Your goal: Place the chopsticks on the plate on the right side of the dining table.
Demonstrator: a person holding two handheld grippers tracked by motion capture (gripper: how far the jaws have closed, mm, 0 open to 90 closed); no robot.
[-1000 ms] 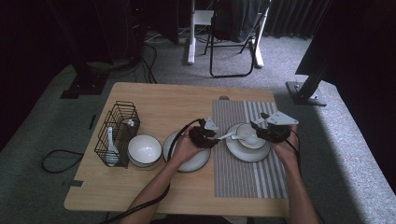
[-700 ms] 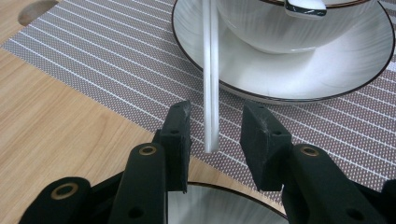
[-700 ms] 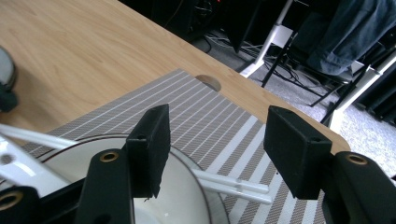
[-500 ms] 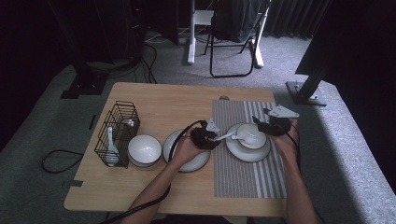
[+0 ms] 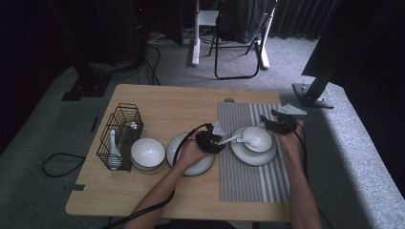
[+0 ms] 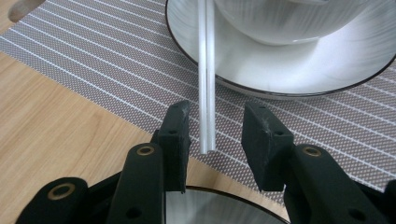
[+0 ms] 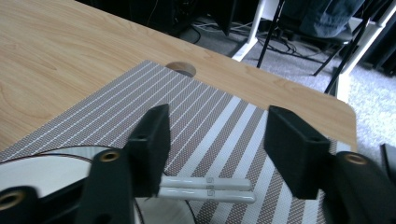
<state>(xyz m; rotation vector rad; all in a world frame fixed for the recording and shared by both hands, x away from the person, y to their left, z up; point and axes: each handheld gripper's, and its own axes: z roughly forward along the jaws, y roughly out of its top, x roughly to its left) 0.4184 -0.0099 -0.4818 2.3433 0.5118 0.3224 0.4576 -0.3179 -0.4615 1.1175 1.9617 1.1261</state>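
Left gripper (image 6: 212,133), jaws apart and just widened, brackets the white chopsticks (image 6: 206,88) leaning on the plate (image 5: 243,152); right gripper (image 7: 212,149), jaws apart, hovers at 3 o'clock.

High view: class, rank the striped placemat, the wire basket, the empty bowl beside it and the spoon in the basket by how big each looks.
1. Striped placemat
2. Wire basket
3. Empty bowl; it looks nearly as wide as the basket, so that gap is narrow
4. Spoon
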